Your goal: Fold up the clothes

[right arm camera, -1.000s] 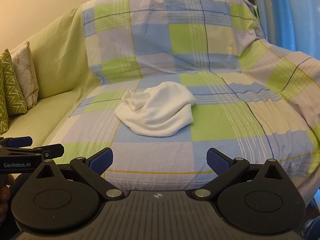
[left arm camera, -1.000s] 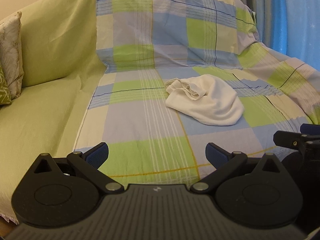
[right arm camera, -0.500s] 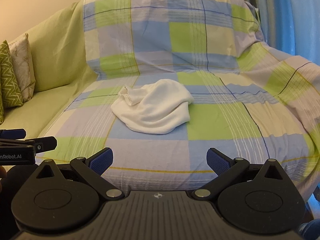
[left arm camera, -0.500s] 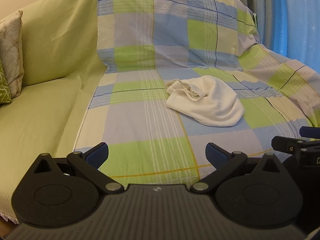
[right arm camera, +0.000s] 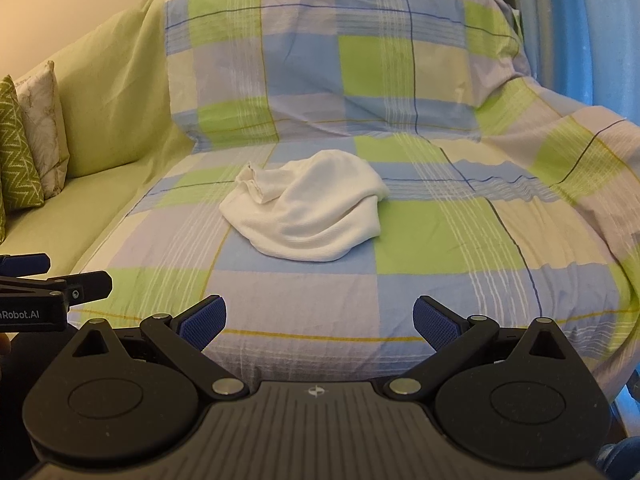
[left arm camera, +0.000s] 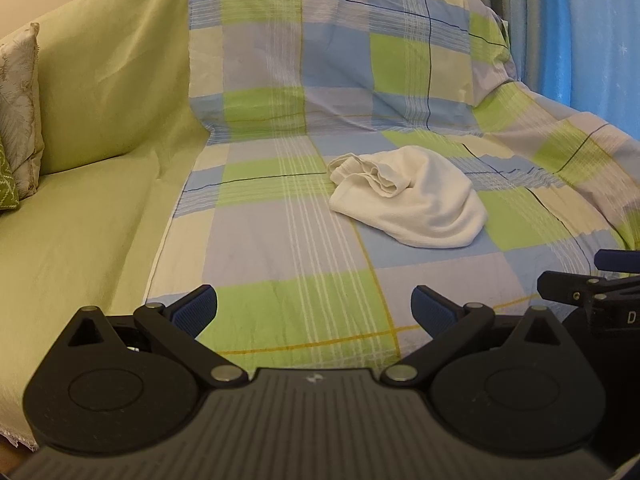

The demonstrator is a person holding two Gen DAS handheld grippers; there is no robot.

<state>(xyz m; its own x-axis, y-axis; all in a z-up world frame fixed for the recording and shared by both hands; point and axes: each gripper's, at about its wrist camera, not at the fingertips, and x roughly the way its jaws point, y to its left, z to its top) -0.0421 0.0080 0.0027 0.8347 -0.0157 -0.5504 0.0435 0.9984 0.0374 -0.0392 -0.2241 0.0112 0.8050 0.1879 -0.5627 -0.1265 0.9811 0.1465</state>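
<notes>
A crumpled white garment point(left arm camera: 412, 200) point(right arm camera: 308, 214) lies bunched on the checked sheet covering the sofa seat, its ribbed opening turned to the left. My left gripper point(left arm camera: 314, 312) hovers open near the seat's front edge, well short of the garment, with nothing between its blue pads. My right gripper point(right arm camera: 320, 322) is also open and empty, in front of the garment and apart from it. Each gripper's body shows at the edge of the other's view.
A blue, green and cream checked sheet point(right arm camera: 440, 240) drapes the sofa's seat and back. Plain green cover point(left arm camera: 80, 220) lies to the left, with cushions point(right arm camera: 28, 140) at the far left. Blue curtains point(left arm camera: 580, 32) hang at the right.
Both grippers have drifted slightly, the right one shifting so the garment sits more central in its view. Jaws stay open and the garment has not moved.
</notes>
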